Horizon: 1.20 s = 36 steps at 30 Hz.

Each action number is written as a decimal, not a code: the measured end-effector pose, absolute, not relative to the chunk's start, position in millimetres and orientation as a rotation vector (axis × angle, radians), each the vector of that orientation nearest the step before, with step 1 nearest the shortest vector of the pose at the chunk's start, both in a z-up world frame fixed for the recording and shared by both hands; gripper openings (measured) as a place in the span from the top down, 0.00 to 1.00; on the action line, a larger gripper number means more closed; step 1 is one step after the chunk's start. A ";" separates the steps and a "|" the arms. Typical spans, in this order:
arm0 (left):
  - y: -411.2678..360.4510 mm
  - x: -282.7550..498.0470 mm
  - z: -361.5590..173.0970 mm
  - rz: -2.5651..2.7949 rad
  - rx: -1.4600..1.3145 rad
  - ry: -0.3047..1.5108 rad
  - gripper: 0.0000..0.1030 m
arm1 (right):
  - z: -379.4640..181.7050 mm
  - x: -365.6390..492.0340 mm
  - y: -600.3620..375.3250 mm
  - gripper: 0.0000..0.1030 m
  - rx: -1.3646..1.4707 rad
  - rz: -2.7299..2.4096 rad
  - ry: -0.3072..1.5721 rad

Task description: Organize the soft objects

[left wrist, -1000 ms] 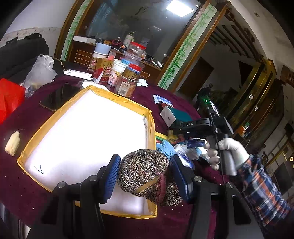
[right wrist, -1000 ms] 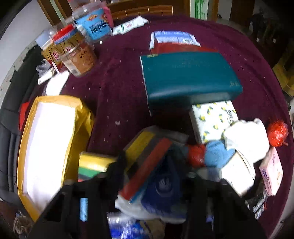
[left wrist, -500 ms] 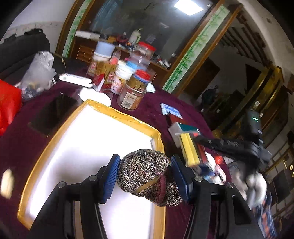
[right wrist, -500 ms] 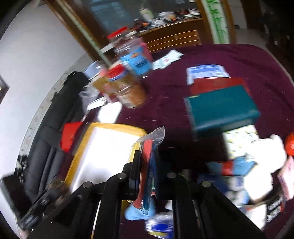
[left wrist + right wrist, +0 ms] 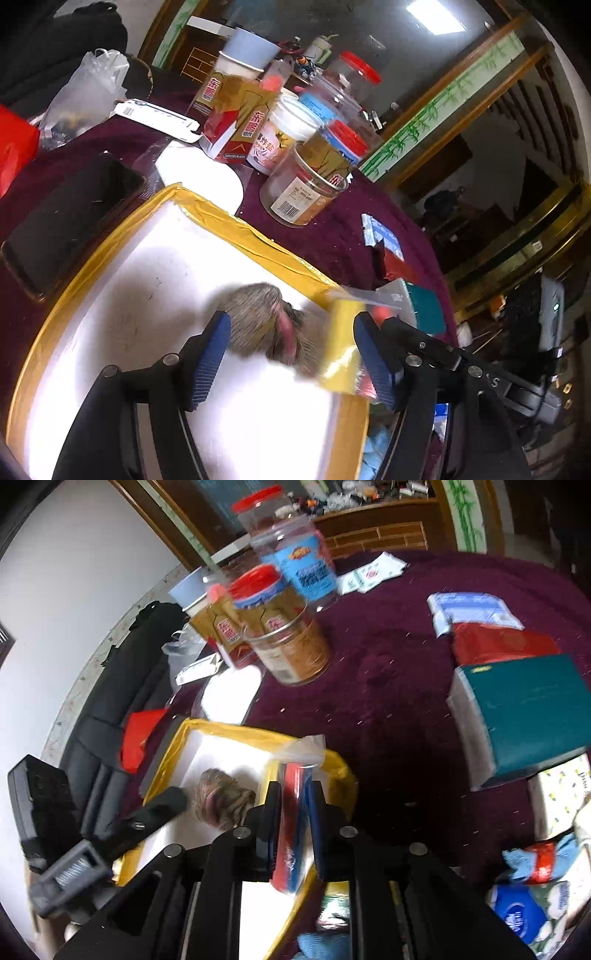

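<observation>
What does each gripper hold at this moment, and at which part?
The right gripper is shut on a clear plastic packet with red and blue contents, gripped across its flat sides. The left gripper is open, holding nothing; the knitted bundle lies in the box.

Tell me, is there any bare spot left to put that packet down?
Yes: the white floor of the yellow-rimmed box is bare apart from the knitted bundle. The maroon cloth between jars and teal pack is open. The near right corner is crowded.
</observation>
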<state>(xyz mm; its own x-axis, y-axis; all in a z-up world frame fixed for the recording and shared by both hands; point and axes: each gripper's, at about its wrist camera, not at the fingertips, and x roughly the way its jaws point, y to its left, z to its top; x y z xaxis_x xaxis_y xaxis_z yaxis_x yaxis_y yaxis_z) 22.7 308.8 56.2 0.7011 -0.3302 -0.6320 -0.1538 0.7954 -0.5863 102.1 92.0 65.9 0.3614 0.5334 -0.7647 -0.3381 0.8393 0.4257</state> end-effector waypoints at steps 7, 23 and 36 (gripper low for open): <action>287.1 -25.0 87.3 -0.144 -0.570 0.772 0.22 | 97.9 69.9 43.1 0.39 0.175 0.519 0.925; 94.3 -61.3 62.5 -0.275 -0.068 0.889 0.22 | 54.5 -41.9 -154.9 0.39 0.243 0.174 0.703; 30.4 -79.5 46.1 -0.549 0.039 1.036 0.22 | 32.9 -46.4 -189.6 0.39 0.393 0.188 0.722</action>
